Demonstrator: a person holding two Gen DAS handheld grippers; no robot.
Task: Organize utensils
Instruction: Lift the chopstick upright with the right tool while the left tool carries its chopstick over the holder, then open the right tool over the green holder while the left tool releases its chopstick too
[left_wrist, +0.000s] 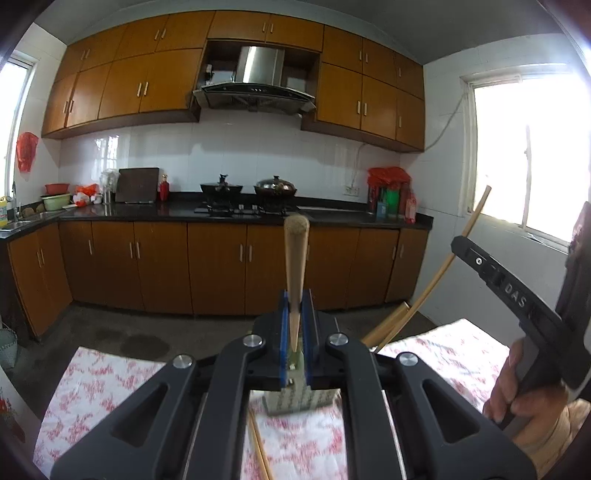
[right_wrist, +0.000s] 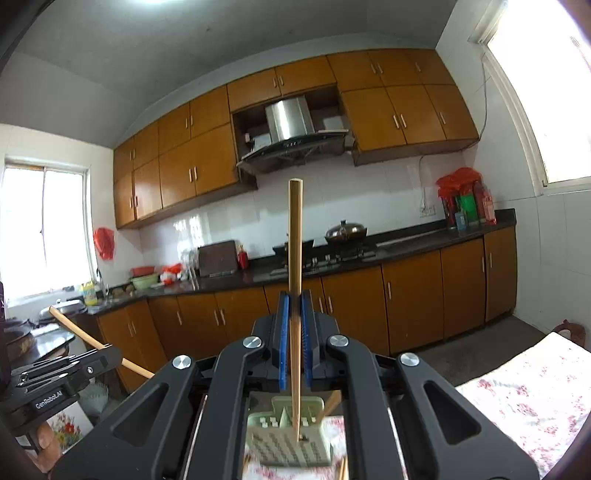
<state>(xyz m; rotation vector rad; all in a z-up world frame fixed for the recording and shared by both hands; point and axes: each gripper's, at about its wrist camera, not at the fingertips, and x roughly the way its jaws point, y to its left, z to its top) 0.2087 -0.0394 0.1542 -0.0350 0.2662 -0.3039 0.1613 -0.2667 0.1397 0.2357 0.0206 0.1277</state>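
Both grippers are clamping one chopstick each: left gripper (left_wrist: 295, 314) holding a chopstick (left_wrist: 295, 266), right gripper (right_wrist: 294, 317) holding another (right_wrist: 295, 295), tip reaching w/ the green holder (right_wrist: 291, 439) just below. Best approach imo: keeping sticks vertical, lowering slowly into a slot. Floral tablecloth (left_wrist: 454, 354) near; kitchen counter (left_wrist: 147, 212) far.
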